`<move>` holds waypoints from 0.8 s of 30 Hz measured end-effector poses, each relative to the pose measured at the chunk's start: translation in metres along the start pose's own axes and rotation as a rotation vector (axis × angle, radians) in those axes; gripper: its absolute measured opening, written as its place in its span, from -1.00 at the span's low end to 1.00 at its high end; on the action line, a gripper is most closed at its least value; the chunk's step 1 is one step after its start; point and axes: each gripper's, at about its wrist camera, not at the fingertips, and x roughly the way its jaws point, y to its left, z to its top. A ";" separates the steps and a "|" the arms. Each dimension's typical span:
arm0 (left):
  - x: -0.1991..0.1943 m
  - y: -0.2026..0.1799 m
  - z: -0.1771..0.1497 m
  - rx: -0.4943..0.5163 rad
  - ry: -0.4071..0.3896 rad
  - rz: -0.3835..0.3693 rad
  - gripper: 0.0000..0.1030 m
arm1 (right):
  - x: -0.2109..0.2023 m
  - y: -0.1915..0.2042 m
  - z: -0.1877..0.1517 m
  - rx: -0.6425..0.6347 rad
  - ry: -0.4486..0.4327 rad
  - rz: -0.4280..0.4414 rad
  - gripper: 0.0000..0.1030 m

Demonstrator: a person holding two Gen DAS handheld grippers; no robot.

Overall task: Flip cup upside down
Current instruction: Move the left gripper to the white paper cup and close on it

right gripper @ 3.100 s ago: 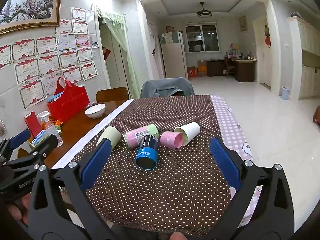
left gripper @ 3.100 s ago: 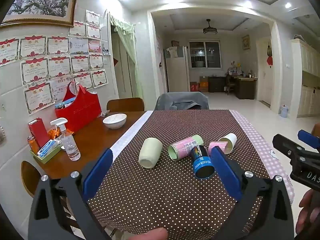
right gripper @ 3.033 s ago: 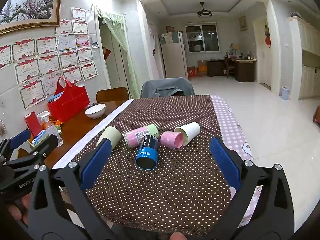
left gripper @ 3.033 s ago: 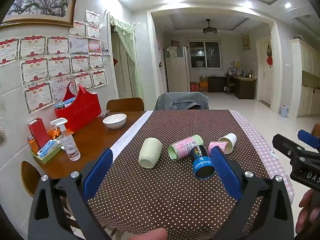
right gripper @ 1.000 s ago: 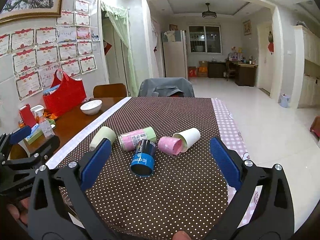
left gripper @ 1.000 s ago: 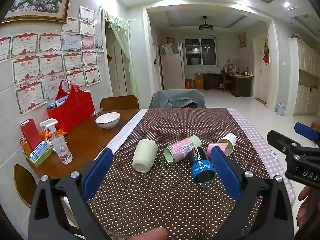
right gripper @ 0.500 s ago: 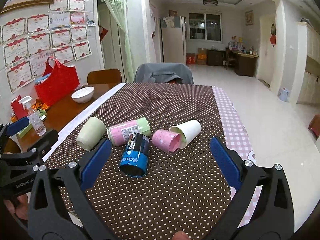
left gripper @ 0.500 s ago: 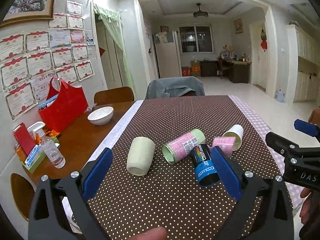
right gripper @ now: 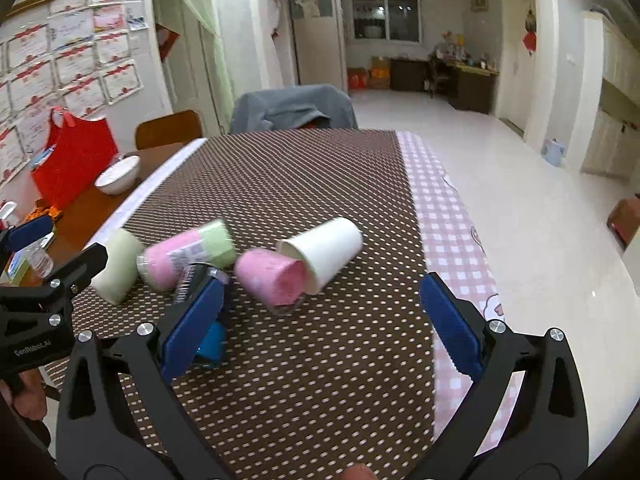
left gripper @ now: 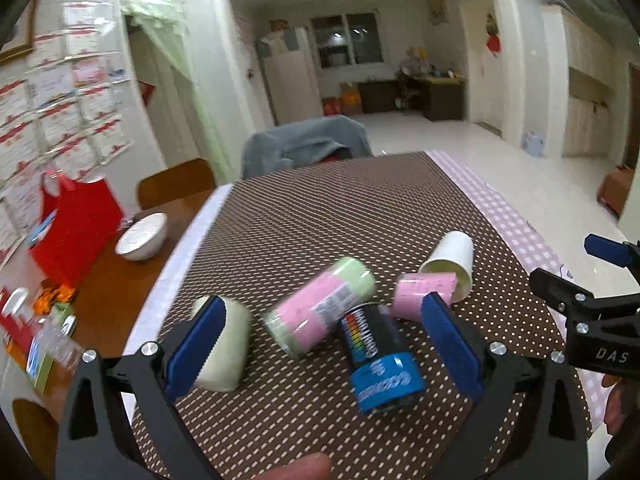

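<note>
Surface: brown dotted tablecloth [left gripper: 320, 216] over a dining table, white bowl [left gripper: 142, 236] and red bag [left gripper: 76, 224] at its left edge.
Cups: five lie on their sides in a cluster: pale green cup [left gripper: 224, 344], pink-and-green cup [left gripper: 320, 308], dark blue cup [left gripper: 380, 360], pink cup [right gripper: 272, 276] and white paper cup [right gripper: 324, 252]; the pink cup's end sits in the white cup's mouth.
Left gripper [left gripper: 320, 344]: jaws spread wide, empty, just above the cluster.
Right gripper [right gripper: 320, 320]: jaws spread wide, empty, facing the pink cup.
</note>
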 end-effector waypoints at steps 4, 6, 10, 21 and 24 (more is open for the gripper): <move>0.037 -0.018 0.014 0.053 0.068 -0.065 0.87 | 0.027 -0.020 0.003 0.026 0.050 -0.021 0.88; 0.056 -0.027 0.021 0.078 0.104 -0.096 0.87 | 0.037 -0.028 0.003 0.039 0.068 -0.032 0.88; 0.097 -0.053 0.035 0.142 0.186 -0.178 0.87 | 0.057 -0.051 0.001 0.080 0.104 -0.054 0.88; 0.176 -0.116 0.050 0.268 0.386 -0.324 0.87 | 0.087 -0.090 -0.010 0.159 0.160 -0.063 0.88; 0.193 -0.123 0.050 0.270 0.439 -0.345 0.87 | 0.095 -0.093 -0.011 0.165 0.169 -0.056 0.88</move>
